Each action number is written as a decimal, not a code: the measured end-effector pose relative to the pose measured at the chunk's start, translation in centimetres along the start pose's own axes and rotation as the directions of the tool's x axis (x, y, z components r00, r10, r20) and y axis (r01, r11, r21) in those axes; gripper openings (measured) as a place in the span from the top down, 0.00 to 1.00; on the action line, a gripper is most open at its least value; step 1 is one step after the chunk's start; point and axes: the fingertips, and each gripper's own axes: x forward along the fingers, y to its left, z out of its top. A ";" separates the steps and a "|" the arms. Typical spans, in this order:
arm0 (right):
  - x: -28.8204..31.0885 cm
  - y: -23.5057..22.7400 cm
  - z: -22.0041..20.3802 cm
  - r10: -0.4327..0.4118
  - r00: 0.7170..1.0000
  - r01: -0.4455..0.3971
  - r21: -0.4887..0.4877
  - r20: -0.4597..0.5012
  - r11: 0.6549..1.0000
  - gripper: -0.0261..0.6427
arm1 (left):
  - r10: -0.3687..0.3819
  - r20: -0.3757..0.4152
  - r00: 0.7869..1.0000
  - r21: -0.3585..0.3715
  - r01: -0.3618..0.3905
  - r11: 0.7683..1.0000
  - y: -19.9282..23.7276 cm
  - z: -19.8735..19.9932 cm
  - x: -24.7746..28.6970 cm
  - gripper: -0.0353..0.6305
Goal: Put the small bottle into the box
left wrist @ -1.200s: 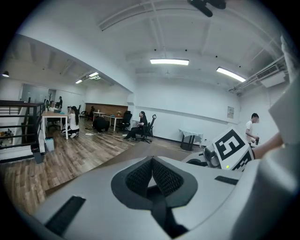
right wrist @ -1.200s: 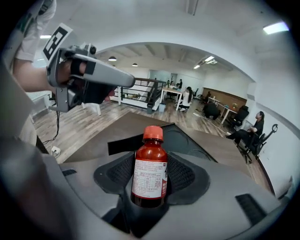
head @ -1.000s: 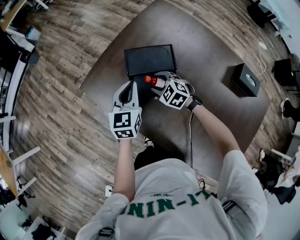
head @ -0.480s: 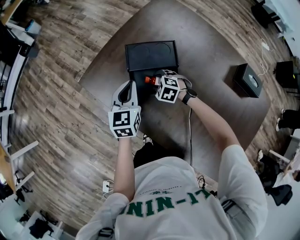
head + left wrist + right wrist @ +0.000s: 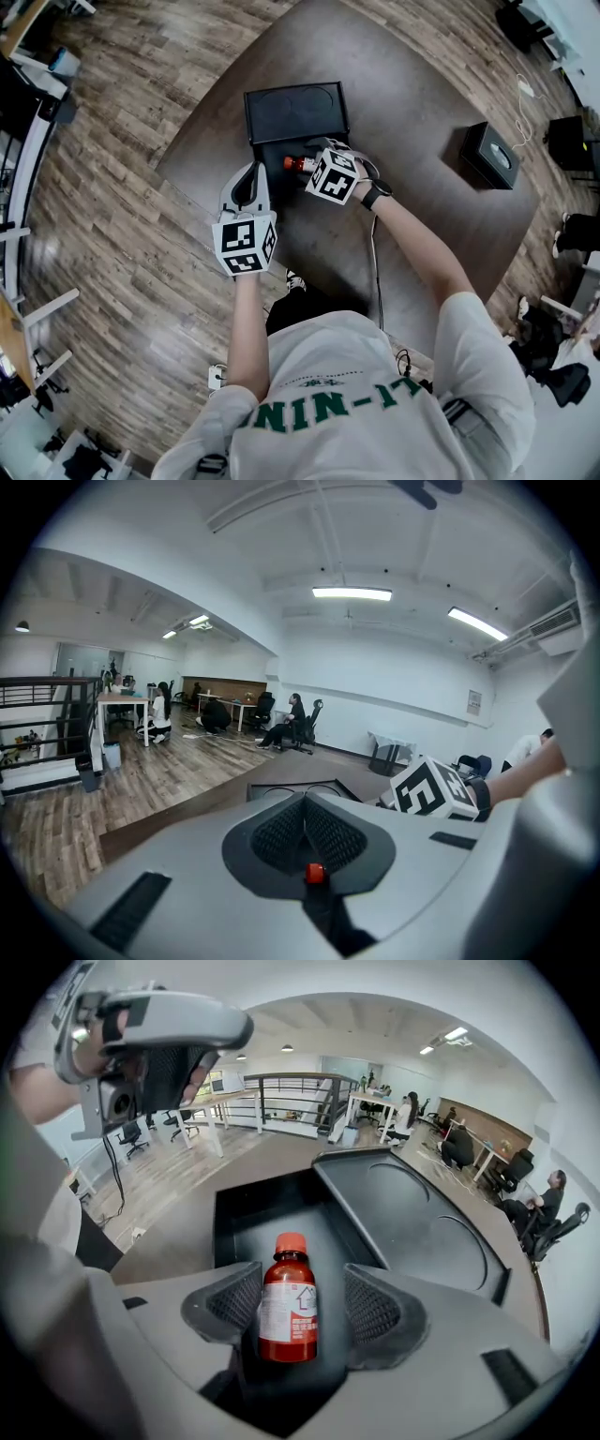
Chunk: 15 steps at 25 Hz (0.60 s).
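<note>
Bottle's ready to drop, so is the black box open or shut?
Open: the lid lies folded back; the box shows its dark inside beyond the small bottle.

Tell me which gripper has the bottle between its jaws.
The right gripper: the small bottle stands between its opening jaws, over the box; the left gripper has its jaws together, nothing between.

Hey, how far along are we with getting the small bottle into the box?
Done: the box lies open and the small bottle is over its interior. In hand: the right claw is opening its jaws with the bottle between them. Remaining: the bottle settling inside, claw drawn clear.
</note>
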 end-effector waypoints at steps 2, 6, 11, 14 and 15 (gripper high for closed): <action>-1.1 -0.1 0.3 -0.015 0.999 0.014 0.032 0.035 0.999 0.54 | -0.001 0.000 1.000 0.002 0.001 1.000 -0.2 0.1 -0.2 0.93; -4.3 -1.4 0.7 -0.098 0.990 0.082 0.150 0.103 0.985 0.54 | -0.014 0.008 1.000 0.008 0.014 1.000 -0.5 0.9 -0.8 0.93; -9.4 -2.6 0.6 -0.214 0.960 0.143 0.342 0.180 0.929 0.55 | -0.032 -0.011 0.999 0.009 0.032 0.999 -0.7 1.6 -1.4 0.93; -12.2 -2.7 0.6 -0.284 0.932 0.170 0.423 0.223 0.890 0.55 | -0.035 0.004 0.999 0.024 0.035 0.999 -1.0 2.7 -2.2 0.93; -13.0 -2.6 0.6 -0.305 0.923 0.178 0.445 0.233 0.878 0.55 | -0.038 0.010 0.999 0.032 0.037 0.999 -1.1 3.2 -2.5 0.93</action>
